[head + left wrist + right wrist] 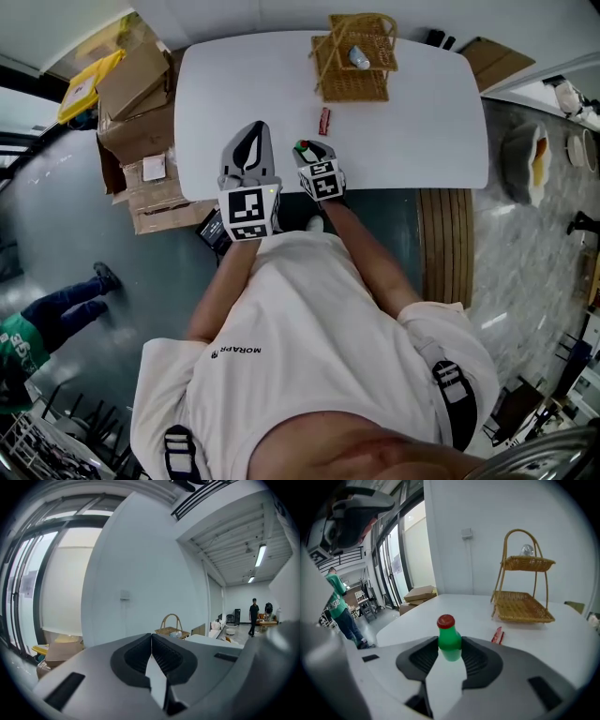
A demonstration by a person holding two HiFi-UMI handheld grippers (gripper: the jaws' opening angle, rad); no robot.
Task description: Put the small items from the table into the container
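One green bottle [449, 641]; one red packet [324, 120]; one clear object [359, 58]; one wicker basket [520, 606]; one white table [412, 112].

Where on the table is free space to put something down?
Free: table beyond the left gripper up to the far edge, and the whole right end past the basket. Crowded: the middle, where the red packet lies between basket and right gripper holding the green bottle.

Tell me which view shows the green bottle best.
The right gripper view: the green bottle sits upright, gripped between the jaws, with its red cap clear. The head view shows only a small green-and-red bit of it. The left gripper view does not show it.
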